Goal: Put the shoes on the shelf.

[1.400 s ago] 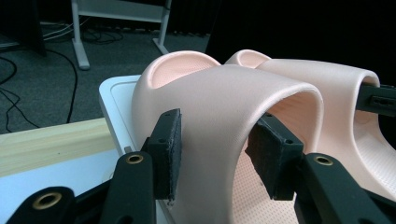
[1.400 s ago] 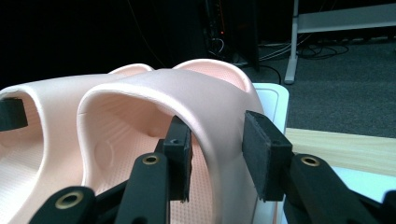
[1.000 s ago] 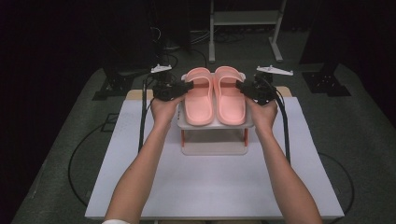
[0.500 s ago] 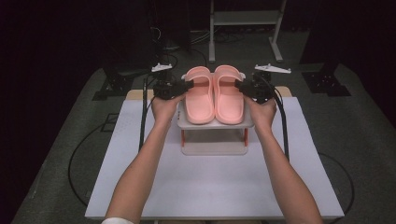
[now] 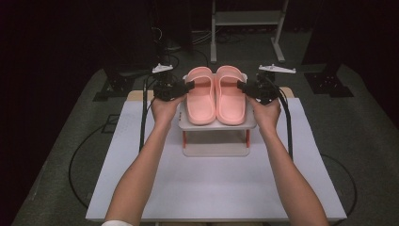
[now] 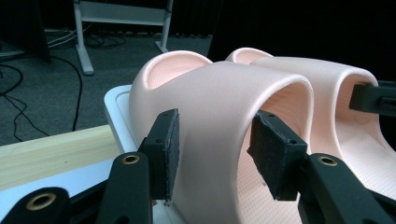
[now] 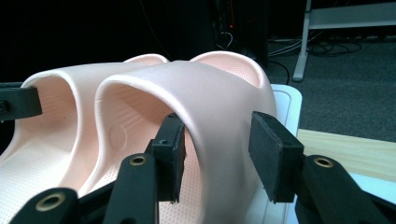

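Left gripper view has the left gripper (image 6: 212, 156) with its jaws set astride the outer side of the left slipper's (image 6: 224, 107) strap, one pad outside and one inside, still parted a little around it. Right gripper view has the right gripper (image 7: 217, 156) the same way on the right slipper's (image 7: 210, 93) strap. High view puts both slippers side by side on a small white stand (image 5: 216, 126) at the far middle of the table (image 5: 211, 188).

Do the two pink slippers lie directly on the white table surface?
No, in the high view both pink slippers sit side by side on the top of a small raised shelf, above the white table.
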A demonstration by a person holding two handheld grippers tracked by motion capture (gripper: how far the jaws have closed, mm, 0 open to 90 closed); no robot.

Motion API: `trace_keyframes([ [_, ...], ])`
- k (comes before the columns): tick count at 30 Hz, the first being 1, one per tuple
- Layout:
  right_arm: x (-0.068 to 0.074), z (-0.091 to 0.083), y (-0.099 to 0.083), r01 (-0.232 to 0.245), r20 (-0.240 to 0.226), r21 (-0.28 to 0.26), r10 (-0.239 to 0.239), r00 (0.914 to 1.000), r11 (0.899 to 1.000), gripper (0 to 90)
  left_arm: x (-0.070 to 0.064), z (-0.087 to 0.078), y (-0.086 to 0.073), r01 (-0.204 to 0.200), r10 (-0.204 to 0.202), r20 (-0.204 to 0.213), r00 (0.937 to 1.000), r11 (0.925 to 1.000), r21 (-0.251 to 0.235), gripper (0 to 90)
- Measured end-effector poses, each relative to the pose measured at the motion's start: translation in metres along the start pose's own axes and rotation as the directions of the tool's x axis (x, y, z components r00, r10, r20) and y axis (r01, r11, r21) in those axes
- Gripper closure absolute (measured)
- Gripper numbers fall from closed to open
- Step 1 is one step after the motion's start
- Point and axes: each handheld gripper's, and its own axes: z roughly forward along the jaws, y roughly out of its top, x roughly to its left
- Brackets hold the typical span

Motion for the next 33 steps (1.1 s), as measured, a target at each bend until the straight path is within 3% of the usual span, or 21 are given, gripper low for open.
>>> trace_keyframes([
  [20, -0.006, -0.03, -0.005, 0.002, -0.074, -0.026, -0.004, 0.9972, 1.0, 51.9, -0.009, -0.021, -0.011, -0.006, 0.008, 0.055, 0.9985, 0.9997, -0.022, 50.1],
  [33, -0.009, -0.039, -0.017, -0.001, -0.109, -0.031, -0.003, 0.994, 1.0, 50.8, -0.012, -0.03, -0.019, -0.007, 0.01, 0.076, 0.9971, 0.9995, -0.031, 49.1],
])
